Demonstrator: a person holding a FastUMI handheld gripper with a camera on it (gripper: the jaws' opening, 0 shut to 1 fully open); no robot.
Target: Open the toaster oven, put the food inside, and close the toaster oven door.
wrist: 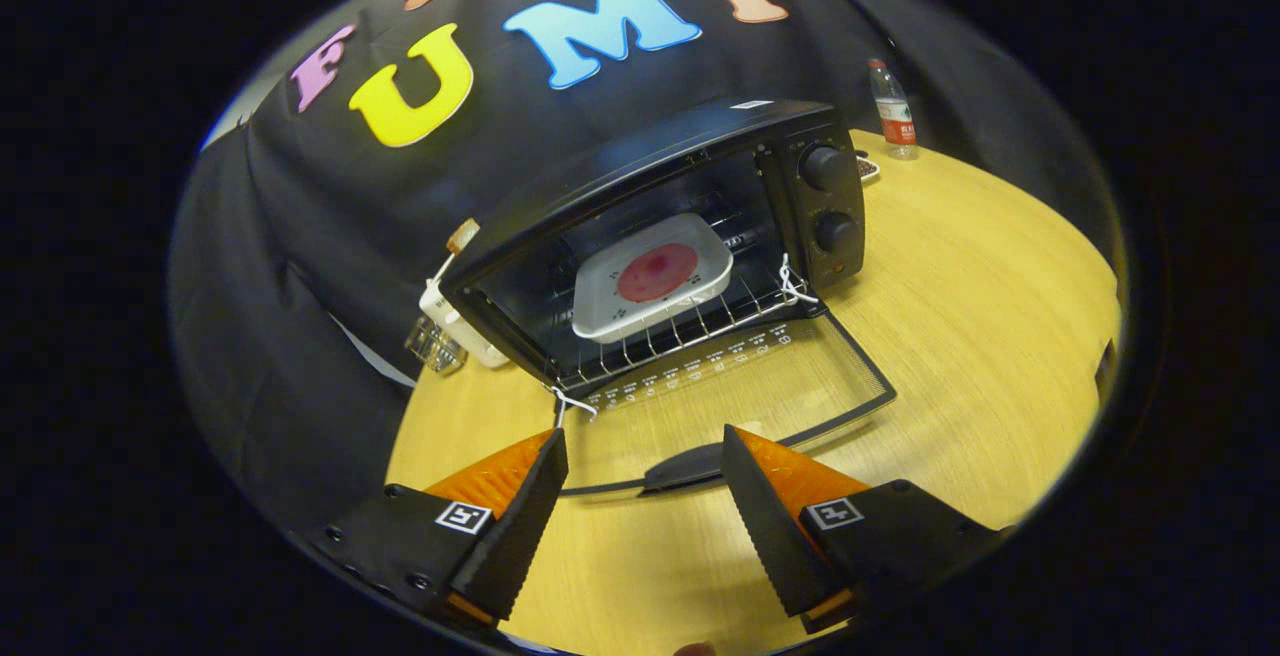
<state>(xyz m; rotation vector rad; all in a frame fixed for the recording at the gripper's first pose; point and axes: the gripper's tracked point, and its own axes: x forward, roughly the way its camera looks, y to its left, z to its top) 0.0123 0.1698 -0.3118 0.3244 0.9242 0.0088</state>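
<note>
A black toaster oven (pixel 700 151) stands on the round wooden table (pixel 980 276) with its glass door (pixel 760 381) folded down flat toward me. Inside, on the wire rack (pixel 690 328), rests a white square plate (pixel 600 301) carrying a round reddish piece of food (pixel 657 272). My gripper (pixel 645 456) is open, hovering above the table, with nothing between its fingers. The door's dark handle (pixel 685 469) lies just ahead of the fingertips, in line with the gap between them.
Two black knobs (pixel 828 198) sit on the oven's right panel. A plastic water bottle (pixel 892 108) stands behind the oven to the right. A white object and a clear glass (pixel 435 344) stand left of the oven near the table's edge.
</note>
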